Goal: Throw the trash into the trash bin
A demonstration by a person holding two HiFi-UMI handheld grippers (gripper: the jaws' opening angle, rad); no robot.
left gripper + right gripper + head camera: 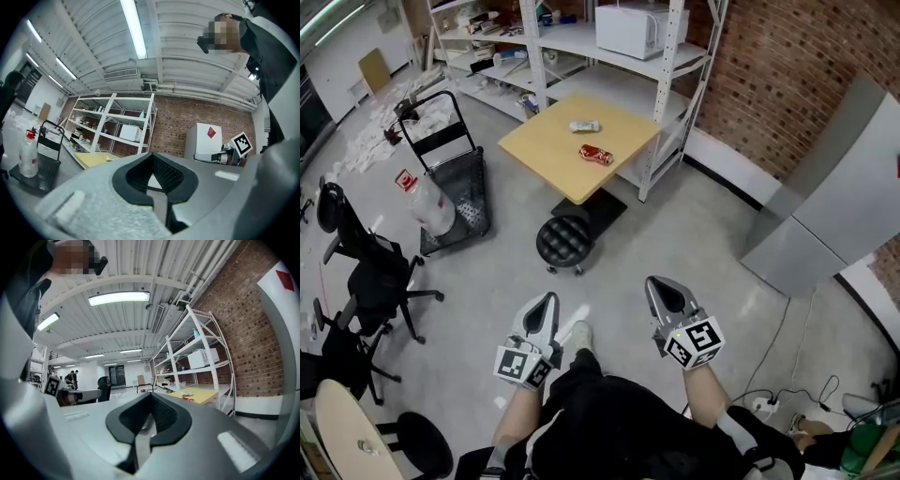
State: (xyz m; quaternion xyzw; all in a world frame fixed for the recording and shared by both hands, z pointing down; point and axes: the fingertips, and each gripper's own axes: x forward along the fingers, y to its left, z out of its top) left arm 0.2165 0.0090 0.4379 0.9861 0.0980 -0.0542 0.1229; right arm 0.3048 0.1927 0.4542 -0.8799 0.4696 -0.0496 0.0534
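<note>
I hold left gripper [546, 305] and right gripper [664, 291] over the grey floor [694, 234], fingers clenched on nothing. Red crumpled wrapper [595, 155] and white crumpled wrapper [584, 126] lie on the yellow square table [539, 150], well apart from both grippers. Wrapper print unreadable.

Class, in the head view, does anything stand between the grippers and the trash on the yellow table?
A black round stool stands on the floor before the yellow table, in line between the left gripper and the red wrapper and white scrap on it. Nothing visible stands between the right gripper and them.
</note>
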